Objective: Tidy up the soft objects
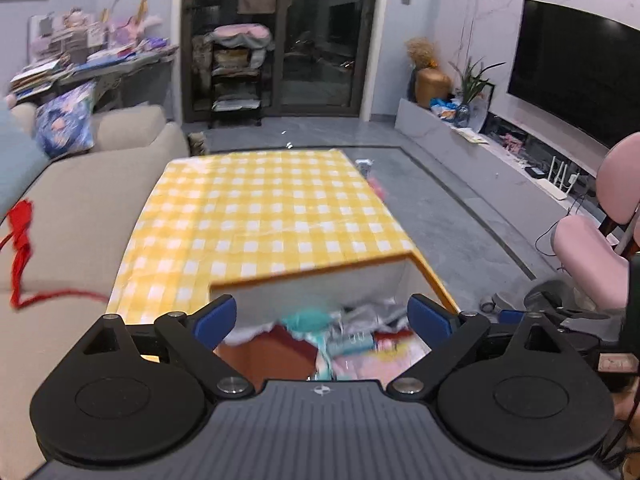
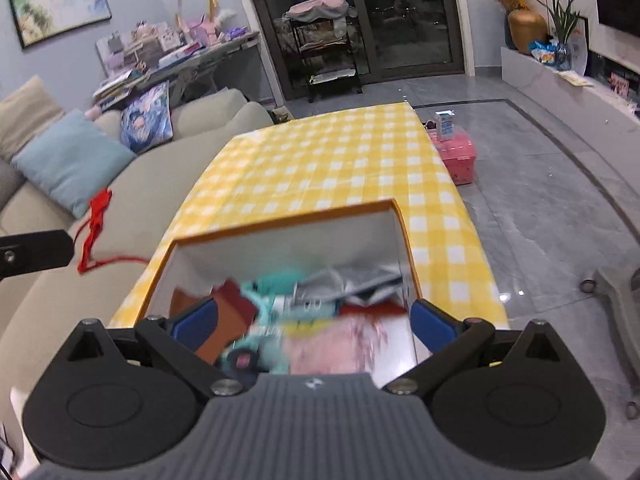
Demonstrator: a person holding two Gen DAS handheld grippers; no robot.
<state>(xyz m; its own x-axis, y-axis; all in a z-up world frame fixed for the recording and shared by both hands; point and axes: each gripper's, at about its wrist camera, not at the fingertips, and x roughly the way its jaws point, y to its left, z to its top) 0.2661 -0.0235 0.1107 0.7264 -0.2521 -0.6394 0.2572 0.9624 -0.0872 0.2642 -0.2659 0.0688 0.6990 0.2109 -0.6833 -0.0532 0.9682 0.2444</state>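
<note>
An open box with white walls and an orange rim (image 1: 312, 272) (image 2: 280, 224) is set in the near end of the yellow checked table (image 1: 260, 208) (image 2: 328, 160). Inside lies a blurred heap of soft things (image 1: 352, 340) (image 2: 320, 344): a teal piece (image 1: 308, 318) (image 2: 276, 280), pink, red, grey and brown cloth. My left gripper (image 1: 323, 316) hangs open above the heap with nothing between its blue pads. My right gripper (image 2: 314, 320) is also wide open and empty over the box. A red fabric item (image 1: 20, 232) (image 2: 94, 216) lies on the sofa to the left.
A beige sofa (image 1: 80, 200) (image 2: 168, 184) with a blue cushion (image 2: 72, 160) runs along the table's left. A pink basket (image 2: 458, 156) stands on the grey floor to the right. A pink chair (image 1: 592, 252) is at the near right; a TV unit lines the right wall.
</note>
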